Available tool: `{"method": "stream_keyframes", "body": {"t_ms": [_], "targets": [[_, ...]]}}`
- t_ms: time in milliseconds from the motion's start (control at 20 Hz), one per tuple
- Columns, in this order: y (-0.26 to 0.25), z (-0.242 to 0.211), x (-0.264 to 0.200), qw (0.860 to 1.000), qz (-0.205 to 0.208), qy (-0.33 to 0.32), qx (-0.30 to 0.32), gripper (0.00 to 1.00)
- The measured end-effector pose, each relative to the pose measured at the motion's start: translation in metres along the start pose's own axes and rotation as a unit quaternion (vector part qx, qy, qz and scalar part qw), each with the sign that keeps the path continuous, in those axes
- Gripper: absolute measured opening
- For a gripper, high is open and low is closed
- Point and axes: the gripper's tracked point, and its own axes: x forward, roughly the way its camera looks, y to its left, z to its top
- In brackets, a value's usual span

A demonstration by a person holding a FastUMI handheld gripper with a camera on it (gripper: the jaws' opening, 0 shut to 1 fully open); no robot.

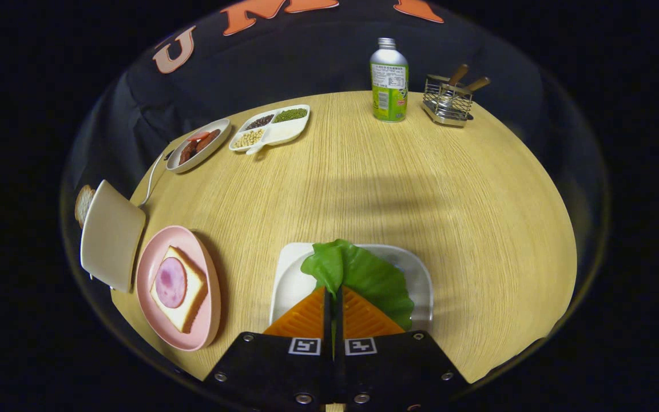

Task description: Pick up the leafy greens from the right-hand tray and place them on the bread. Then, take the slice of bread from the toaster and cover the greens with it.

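lettuce leaf (364, 272): lay on the white tray (292, 280), just ahead of the fingers, near edge pinched between them.
handling: judged light, soft, floppy, tear-prone; edge pinch looked adequate, no hard squeeze needed.
gripper (333, 297): orange fingers closed together on the leaf's edge.
target: bread slice with ham (176, 288) on pink plate (206, 274), left of tray.
toaster (111, 234): beside plate, bread slice (83, 203) sticking out behind it.

Tool (333, 292): two orange ribbed triangular fingers (304, 316) on black plates, each plate with a square black-and-white marker and silver screws along its edges.
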Motion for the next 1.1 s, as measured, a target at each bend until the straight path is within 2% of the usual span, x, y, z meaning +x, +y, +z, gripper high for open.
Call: {"method": "stream_keyframes", "body": {"t_ms": [300,650,1100], "targets": [[0.021,0.024,-0.031,0.998,0.044,-0.05,0.004,0.01],[0.073,0.051,-0.067,0.99,0.095,-0.098,-0.032,0.01],[0.166,0.051,-0.078,0.975,0.17,-0.103,-0.101,0.01]]}}
